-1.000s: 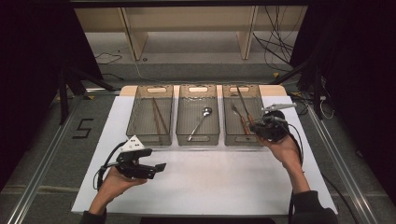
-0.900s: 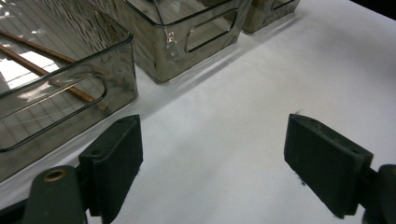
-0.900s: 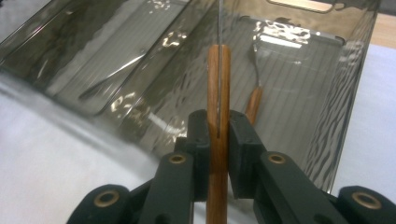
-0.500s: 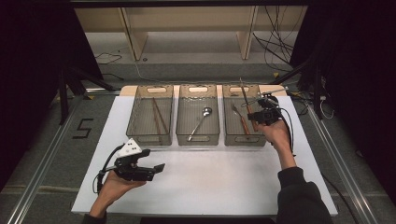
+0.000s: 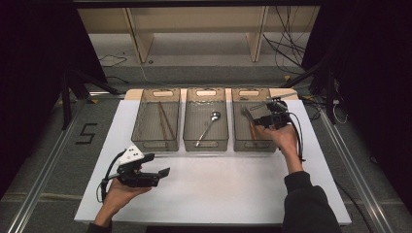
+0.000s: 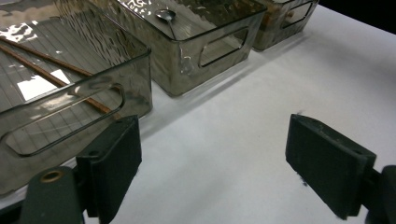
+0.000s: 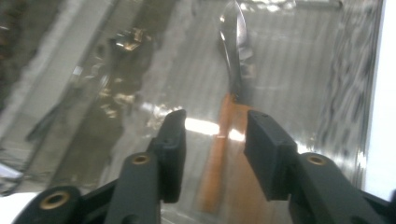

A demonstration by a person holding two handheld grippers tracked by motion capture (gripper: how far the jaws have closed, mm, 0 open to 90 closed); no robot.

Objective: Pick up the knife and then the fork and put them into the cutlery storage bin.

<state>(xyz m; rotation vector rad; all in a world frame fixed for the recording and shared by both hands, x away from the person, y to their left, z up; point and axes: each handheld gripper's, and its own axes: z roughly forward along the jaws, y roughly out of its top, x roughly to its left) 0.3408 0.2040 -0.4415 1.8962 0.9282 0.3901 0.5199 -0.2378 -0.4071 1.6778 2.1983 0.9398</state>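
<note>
Lengthwise, the knife lies blade-first away from the right gripper.

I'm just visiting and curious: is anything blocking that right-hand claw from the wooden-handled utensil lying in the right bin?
Nothing visible does. The right gripper hangs over the open right bin, its jaws just opened, and the wooden-handled utensil lies on the bin floor in line with the gap, with no pad pressing on it.

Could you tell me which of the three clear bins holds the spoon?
The middle bin holds the spoon; the left bin holds chopsticks, the right a wooden-handled utensil.
</note>
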